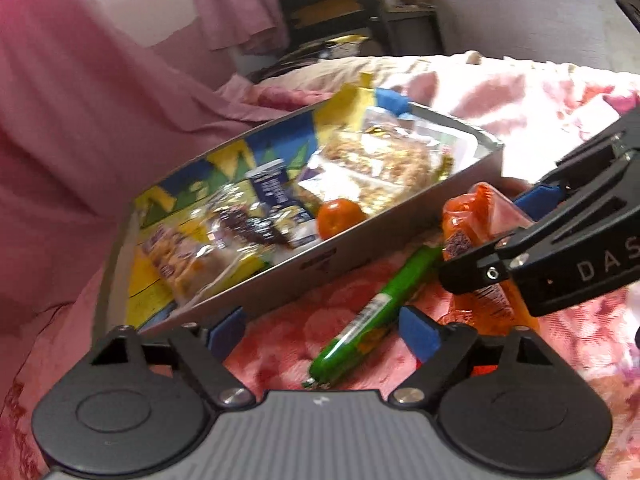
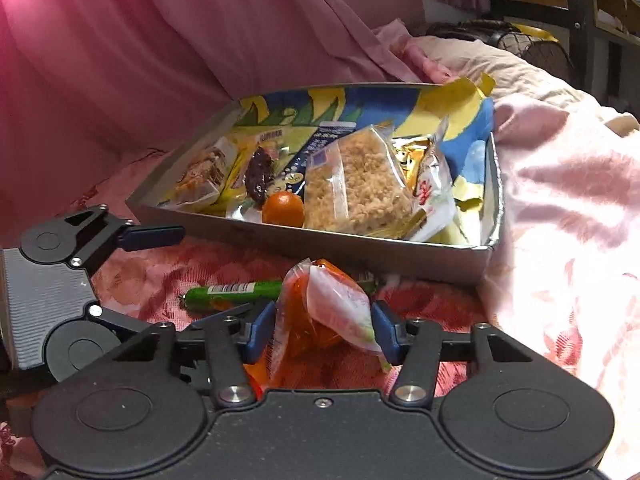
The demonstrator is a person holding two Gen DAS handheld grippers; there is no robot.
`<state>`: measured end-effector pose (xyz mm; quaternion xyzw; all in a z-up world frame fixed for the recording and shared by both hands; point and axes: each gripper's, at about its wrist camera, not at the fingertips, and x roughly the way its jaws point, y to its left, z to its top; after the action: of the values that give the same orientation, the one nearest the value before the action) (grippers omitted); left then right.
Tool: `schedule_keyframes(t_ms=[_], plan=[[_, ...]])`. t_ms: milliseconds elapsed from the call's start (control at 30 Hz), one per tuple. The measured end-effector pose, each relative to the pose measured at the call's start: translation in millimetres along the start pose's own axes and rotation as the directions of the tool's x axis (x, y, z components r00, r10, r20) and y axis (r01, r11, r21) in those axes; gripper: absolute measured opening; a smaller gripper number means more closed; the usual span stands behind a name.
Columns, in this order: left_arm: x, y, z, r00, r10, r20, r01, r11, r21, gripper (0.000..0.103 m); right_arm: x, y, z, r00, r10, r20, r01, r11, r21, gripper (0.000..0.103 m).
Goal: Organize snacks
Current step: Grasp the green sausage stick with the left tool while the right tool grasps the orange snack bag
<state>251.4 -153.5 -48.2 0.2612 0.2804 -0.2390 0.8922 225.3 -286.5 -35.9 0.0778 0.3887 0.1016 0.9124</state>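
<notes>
A shallow silver box [image 1: 280,280] [image 2: 360,248] with a colourful lining sits on the bed. It holds several wrapped snacks and a tangerine [image 1: 340,216] [image 2: 283,210]. In front of it lie a green sausage stick [image 1: 360,316] [image 2: 236,292] and an orange snack bag [image 1: 476,216] [image 2: 320,312]. My left gripper [image 1: 324,332] [image 2: 208,274] is open and straddles the green stick, with neither pad touching it. My right gripper [image 2: 323,332] [image 1: 488,236] has a blue pad pressed against each side of the orange bag.
A pink floral blanket [image 2: 560,208] covers the bed under everything. Pink fabric [image 1: 80,120] hangs along the left behind the box. A dark shelf unit [image 1: 360,12] and a black fan [image 2: 520,40] stand beyond the bed's far end.
</notes>
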Motion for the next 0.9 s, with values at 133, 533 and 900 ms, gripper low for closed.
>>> schedule_keyframes(t_ms=[133, 533, 900], plan=[[0.9, -6.0, 6.4, 0.998, -0.068, -0.013, 0.068, 0.998, 0.018, 0.078, -6.9, -7.1, 3.8, 1.0, -0.016, -0.025, 0.017, 1.0, 0.013, 0.052], [21.0, -11.1, 23.0, 0.98, -0.19, -0.065, 0.193, 0.981, 0.035, 0.062, -18.0, -21.5, 0.7, 0.998, -0.028, -0.047, 0.028, 1.0, 0.012, 0.052], [25.9, -20.0, 31.8, 0.971, -0.201, -0.125, 0.208, 0.977, 0.04, 0.036, -17.8, -22.6, 0.8, 0.999, -0.019, -0.05, 0.02, 1.0, 0.009, 0.052]])
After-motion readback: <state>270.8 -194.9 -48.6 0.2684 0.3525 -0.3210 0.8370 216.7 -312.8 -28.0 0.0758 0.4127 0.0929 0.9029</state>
